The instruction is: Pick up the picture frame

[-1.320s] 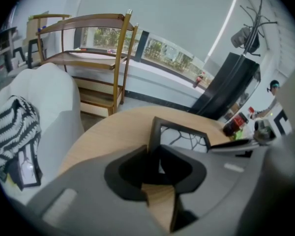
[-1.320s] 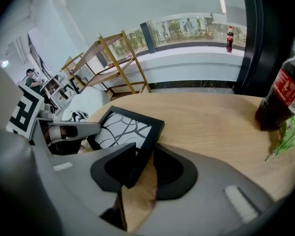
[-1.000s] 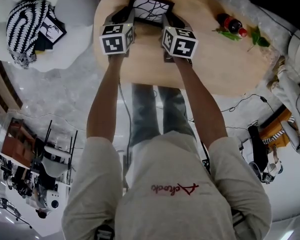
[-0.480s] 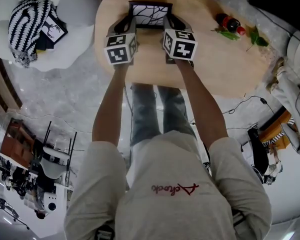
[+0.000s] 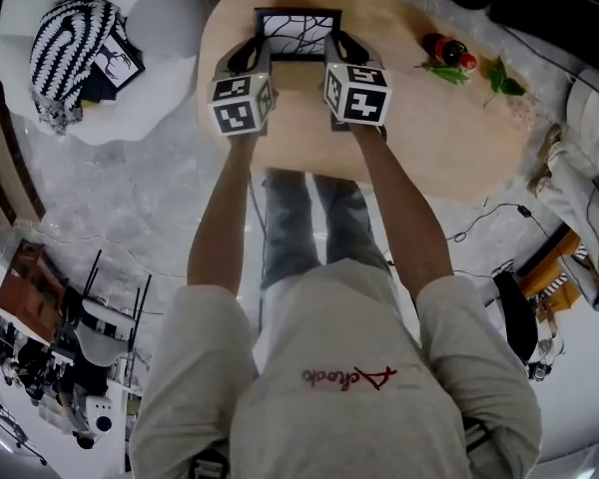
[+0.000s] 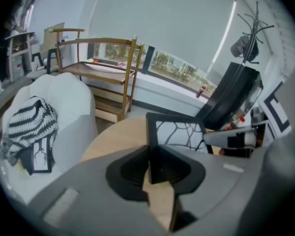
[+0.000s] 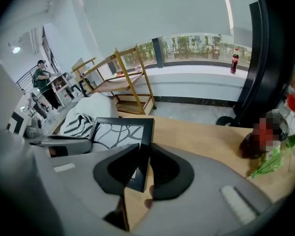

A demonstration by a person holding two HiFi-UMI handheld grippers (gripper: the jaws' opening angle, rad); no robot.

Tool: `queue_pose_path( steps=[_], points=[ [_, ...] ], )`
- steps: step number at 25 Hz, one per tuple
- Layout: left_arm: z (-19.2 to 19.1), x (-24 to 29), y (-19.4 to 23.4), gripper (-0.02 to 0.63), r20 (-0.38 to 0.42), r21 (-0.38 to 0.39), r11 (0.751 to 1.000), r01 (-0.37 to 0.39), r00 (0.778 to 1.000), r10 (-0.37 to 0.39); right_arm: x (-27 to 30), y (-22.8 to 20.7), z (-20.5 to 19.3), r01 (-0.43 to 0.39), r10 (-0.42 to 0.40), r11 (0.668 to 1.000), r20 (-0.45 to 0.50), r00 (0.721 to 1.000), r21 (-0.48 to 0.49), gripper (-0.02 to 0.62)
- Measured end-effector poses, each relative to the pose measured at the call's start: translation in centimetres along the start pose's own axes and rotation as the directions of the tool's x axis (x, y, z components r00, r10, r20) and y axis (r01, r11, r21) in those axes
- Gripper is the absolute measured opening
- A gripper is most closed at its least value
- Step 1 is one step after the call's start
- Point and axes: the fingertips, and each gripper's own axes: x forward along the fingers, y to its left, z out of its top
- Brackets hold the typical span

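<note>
**Picture frame** [image 5: 298,34]: black-edged, with a branching line print. It is held tilted over the far end of the oval wooden table [image 5: 429,118], and bare tabletop shows beneath its lower corners in both gripper views.

**Left gripper** [image 6: 150,163]: its pads are clamped on the frame's left rail, just above the lower corner.

**Right gripper** [image 7: 143,168]: its jaws have just been closing and now pinch the right rail, with the frame's lower corner between the pads.

**Step in hand:** judged to be the lift itself, since both sides are grasped and the frame appears clear of the table.

**Next move:** it calls for both grippers to rise evenly at steady pressure. An uneven rise could twist the thin rails or let them slip from the pads.

**Surroundings:** a red-capped bottle [image 5: 449,50] and a green sprig [image 5: 499,76] lie on the table to the right, well apart from the frame. A white seat [image 5: 170,28] carrying a striped knit [image 5: 65,43] stands to the left.
</note>
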Motion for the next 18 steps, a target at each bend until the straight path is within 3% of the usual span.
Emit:
queue_pose_path(
  steps=[18],
  points=[
    [11.9, -13.8, -5.2, 0.071, 0.223, 0.072, 0.996, -0.048, 0.974, 0.030, -14.2, 5.4, 11.9, -0.030, 0.055, 0.993, 0.218, 0.974, -0.115, 0.077]
  ],
)
